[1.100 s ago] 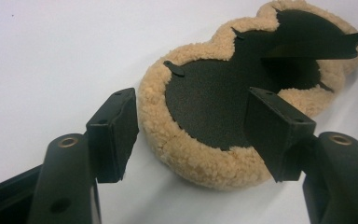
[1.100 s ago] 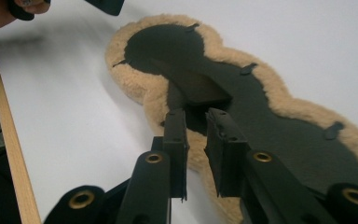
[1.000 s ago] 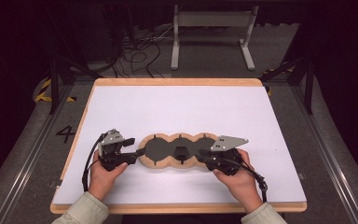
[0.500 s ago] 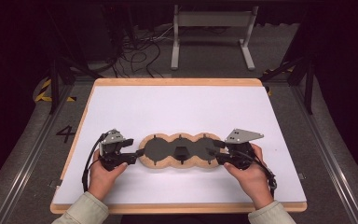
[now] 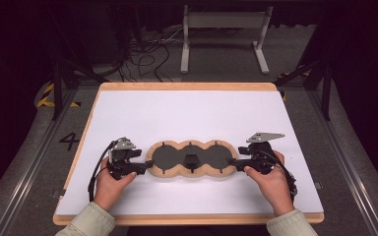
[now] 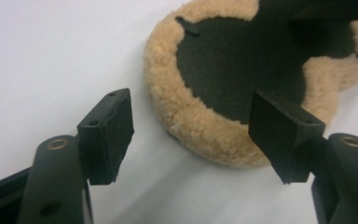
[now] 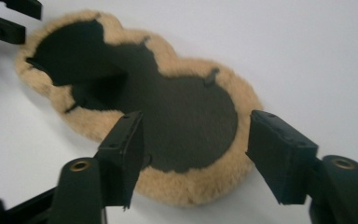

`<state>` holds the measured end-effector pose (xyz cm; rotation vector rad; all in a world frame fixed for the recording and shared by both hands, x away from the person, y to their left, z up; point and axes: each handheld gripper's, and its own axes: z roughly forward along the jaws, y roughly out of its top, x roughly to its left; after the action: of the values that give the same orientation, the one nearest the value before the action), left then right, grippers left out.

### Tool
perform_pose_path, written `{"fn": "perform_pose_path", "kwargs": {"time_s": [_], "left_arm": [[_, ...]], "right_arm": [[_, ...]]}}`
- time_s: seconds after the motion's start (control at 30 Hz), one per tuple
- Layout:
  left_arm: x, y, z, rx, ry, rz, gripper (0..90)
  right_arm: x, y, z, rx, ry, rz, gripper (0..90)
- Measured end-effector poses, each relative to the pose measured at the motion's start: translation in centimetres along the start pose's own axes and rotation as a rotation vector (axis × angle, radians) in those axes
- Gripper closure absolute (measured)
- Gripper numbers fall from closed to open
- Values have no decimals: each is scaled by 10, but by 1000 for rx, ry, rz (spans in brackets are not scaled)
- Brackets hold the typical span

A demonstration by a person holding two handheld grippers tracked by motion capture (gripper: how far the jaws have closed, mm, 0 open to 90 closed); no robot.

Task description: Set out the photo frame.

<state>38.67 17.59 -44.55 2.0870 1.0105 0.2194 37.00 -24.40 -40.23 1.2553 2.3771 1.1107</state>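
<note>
A tan fleecy pad [image 5: 177, 173] with three rounded lobes and a black inner face lies flat on the white board [image 5: 192, 113]. My left gripper [image 5: 147, 166] is at its left end and my right gripper [image 5: 232, 162] at its right end. In the left gripper view the jaws of the left gripper [image 6: 193, 135] have just been opening; the pad's rim [image 6: 205, 135] lies between them, untouched. In the right gripper view the right gripper [image 7: 200, 154] has also just been opening, and the pad's end lobe [image 7: 186, 116] sits between its jaws without contact.
The board has a wooden edge [image 5: 187, 218] near the person. A small black tab [image 5: 191, 160] sits in the pad's middle lobe. A metal stand [image 5: 224, 34] and loose cables [image 5: 147, 54] are on the floor behind the board.
My right gripper has drawn back to the right, off the pad's right lobe, and its jaws have spread wide. The left hand has stayed in place. The pad has not shifted.
</note>
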Motion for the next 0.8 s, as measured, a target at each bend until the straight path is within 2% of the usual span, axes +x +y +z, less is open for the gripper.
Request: {"fn": "perform_pose_path", "kwargs": {"time_s": [0.27, 0.37, 0.6, 0.8], "left_arm": [[5, -1, 4, 35, -33, -54, 291], [7, -1, 5, 40, -46, -75, 282], [6, -1, 4, 39, -46, -72, 282], [6, -1, 4, 39, -46, -76, 282]], "right_arm": [[-9, -6, 12, 73, 32, 49, 287], [-11, -8, 17, 122, 36, 65, 253], [-12, -11, 26, 166, 60, 75, 209], [-14, -14, 35, 190, 91, 106, 169]]}}
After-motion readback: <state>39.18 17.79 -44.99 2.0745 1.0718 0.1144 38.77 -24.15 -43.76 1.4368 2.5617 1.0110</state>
